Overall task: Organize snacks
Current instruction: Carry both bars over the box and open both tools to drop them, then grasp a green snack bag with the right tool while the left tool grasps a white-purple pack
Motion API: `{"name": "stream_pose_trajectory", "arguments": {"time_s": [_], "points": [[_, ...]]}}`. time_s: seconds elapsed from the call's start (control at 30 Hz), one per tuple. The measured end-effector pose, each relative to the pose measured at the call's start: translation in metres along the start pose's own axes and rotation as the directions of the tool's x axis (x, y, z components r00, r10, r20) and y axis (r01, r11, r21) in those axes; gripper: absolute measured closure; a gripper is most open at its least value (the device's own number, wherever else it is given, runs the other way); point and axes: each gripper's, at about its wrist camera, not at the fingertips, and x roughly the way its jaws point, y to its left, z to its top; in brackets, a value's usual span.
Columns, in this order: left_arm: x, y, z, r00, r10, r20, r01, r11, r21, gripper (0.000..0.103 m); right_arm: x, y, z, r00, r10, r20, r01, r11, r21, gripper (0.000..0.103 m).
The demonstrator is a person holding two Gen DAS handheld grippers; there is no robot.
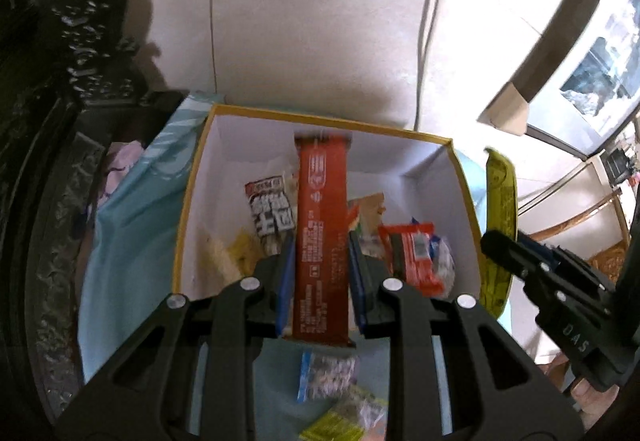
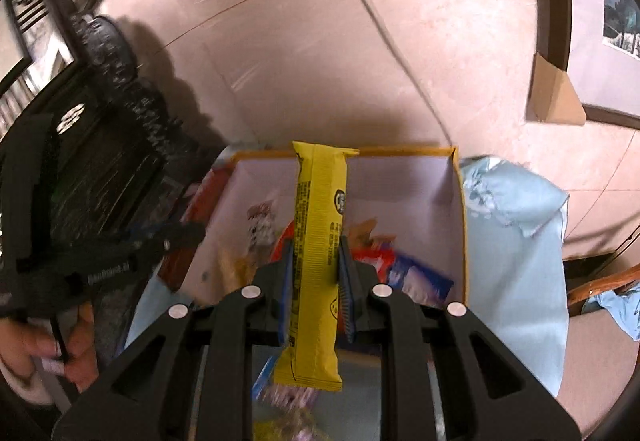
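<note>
A long red-brown foil snack bar (image 1: 322, 241) is being clamped in the left claw (image 1: 322, 261), a long yellow wrapped bar (image 2: 316, 261) in the right claw (image 2: 314, 269), both at frame centre over the yellow-rimmed white cardboard box (image 1: 192, 177). Being gripped low, either bar risks pivoting and being dropped outside onto the pale blue cloth (image 1: 128, 241).

Right gripper (image 2: 314, 273): clamped on the yellow snack bar (image 2: 318, 241), bar running lengthwise between the blue pads (image 2: 347, 281).
Box (image 2: 460, 209): yellow-rimmed, white inside, loose snack packets (image 2: 416, 273) in the bottom.
Left gripper (image 2: 176, 237): at the left, gripping a reddish-brown bar (image 2: 180, 265) over the box edge.
Cloth (image 2: 516, 225): pale blue, under the box.
</note>
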Motion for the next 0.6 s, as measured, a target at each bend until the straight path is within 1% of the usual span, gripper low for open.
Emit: {"name": "stream_pose_trajectory", "arguments": {"time_s": [0.03, 0.07, 0.1, 0.13, 0.17, 0.2, 0.23, 0.27, 0.3, 0.37, 0.47, 0.6], "points": [[0.006, 0.000, 0.004, 1.000, 0.004, 0.001, -0.004, 1.000, -0.005, 0.077, 0.007, -0.003, 0.005, 1.000, -0.007, 0.001, 0.007, 1.000, 0.012, 0.081], [0.015, 0.000, 0.009, 1.000, -0.003, 0.011, 0.003, 1.000, -0.012, 0.065, 0.014, -0.007, 0.010, 1.000, -0.014, 0.000, 0.014, 1.000, 0.024, 0.079], [0.021, 0.000, 0.011, 1.000, 0.007, 0.015, -0.007, 1.000, -0.017, 0.052, 0.025, -0.011, 0.014, 0.999, -0.030, -0.009, 0.031, 0.999, 0.033, 0.069], [0.024, 0.000, 0.012, 0.999, 0.032, 0.016, -0.032, 0.999, -0.024, 0.024, 0.034, -0.015, 0.017, 0.997, -0.068, -0.029, 0.069, 0.997, 0.042, 0.054], [0.028, 0.001, 0.011, 0.995, 0.094, 0.025, -0.093, 0.995, -0.038, 0.019, 0.040, -0.019, 0.017, 0.993, -0.109, -0.048, 0.112, 0.992, 0.059, 0.051], [0.028, 0.001, 0.009, 0.992, 0.118, 0.031, -0.117, 0.992, -0.038, 0.019, 0.039, -0.023, 0.015, 0.993, -0.108, -0.044, 0.111, 0.990, 0.084, 0.051], [0.027, 0.002, 0.006, 0.992, 0.119, 0.030, -0.118, 0.992, -0.033, 0.019, 0.035, -0.024, 0.012, 0.996, -0.080, -0.026, 0.082, 0.992, 0.093, 0.051], [0.024, 0.002, 0.002, 0.995, 0.099, 0.034, -0.098, 0.995, -0.029, 0.019, 0.029, -0.022, 0.008, 0.998, -0.068, -0.008, 0.068, 0.994, 0.083, 0.050], [0.021, 0.003, -0.001, 0.995, 0.093, 0.039, -0.092, 0.995, -0.025, 0.019, 0.024, -0.019, 0.003, 0.997, -0.082, 0.000, 0.082, 0.995, 0.058, 0.050], [0.014, 0.004, -0.010, 0.994, 0.101, 0.040, -0.101, 0.995, -0.020, 0.019, 0.018, -0.017, -0.006, 0.997, -0.073, -0.008, 0.073, 0.996, 0.044, 0.050], [0.002, 0.006, -0.024, 0.996, 0.086, 0.035, -0.085, 0.996, -0.026, 0.019, 0.009, -0.018, -0.021, 0.998, -0.050, -0.026, 0.051, 0.997, 0.062, 0.049], [-0.015, 0.006, -0.049, 0.995, 0.091, 0.034, -0.091, 0.996, -0.011, 0.019, -0.011, -0.013, -0.043, 0.999, -0.036, -0.023, 0.037, 0.998, 0.055, 0.048]]}}
